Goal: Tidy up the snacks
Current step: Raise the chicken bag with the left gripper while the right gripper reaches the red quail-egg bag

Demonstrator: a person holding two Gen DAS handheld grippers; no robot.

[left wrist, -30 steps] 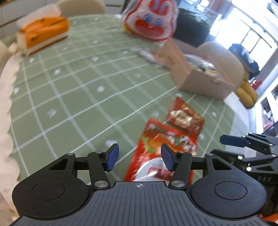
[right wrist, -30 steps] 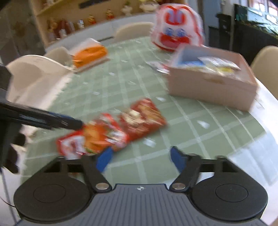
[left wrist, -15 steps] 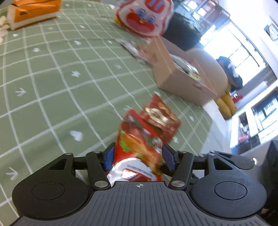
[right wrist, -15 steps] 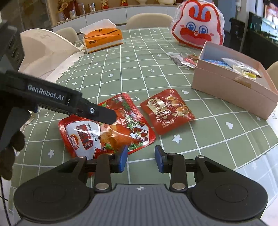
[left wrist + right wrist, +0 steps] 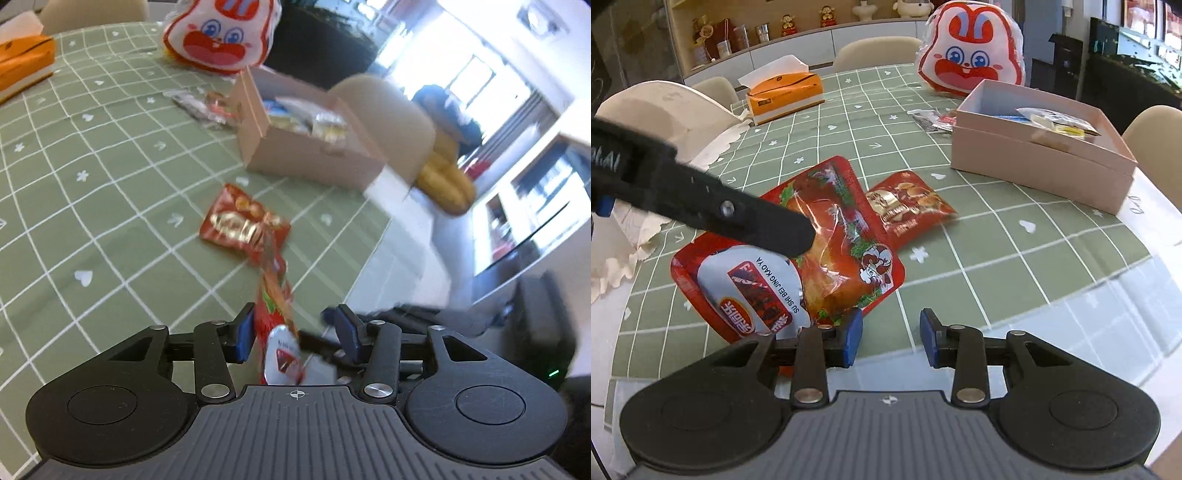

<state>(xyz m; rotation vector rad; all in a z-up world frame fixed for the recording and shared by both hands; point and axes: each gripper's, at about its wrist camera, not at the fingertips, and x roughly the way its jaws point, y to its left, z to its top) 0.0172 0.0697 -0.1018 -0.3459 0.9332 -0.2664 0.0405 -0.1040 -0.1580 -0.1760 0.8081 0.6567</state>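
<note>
A large red roast-duck packet (image 5: 798, 254) lies on the green checked tablecloth; in the left wrist view it shows edge-on (image 5: 275, 317), standing between the fingers. My left gripper (image 5: 295, 334) is open around it, with a gap on the right side; whether the left pad touches it is unclear. In the right wrist view its finger (image 5: 738, 218) lies over the packet. A small red nut packet (image 5: 910, 205) lies beside it. My right gripper (image 5: 891, 341) is open and empty near the table's front edge. A pink box (image 5: 1041, 162) holds several snacks.
A rabbit-face snack bag (image 5: 971, 62) stands at the back behind the box. An orange tissue box (image 5: 785, 96) sits at the back left. Small wrapped snacks (image 5: 932, 118) lie left of the box. Chairs ring the table. The table edge is close on the right.
The large packet has turned from lying flat to edge-on between my left fingers, and the left gripper has swung toward the box. The right gripper has opened a little wider.
</note>
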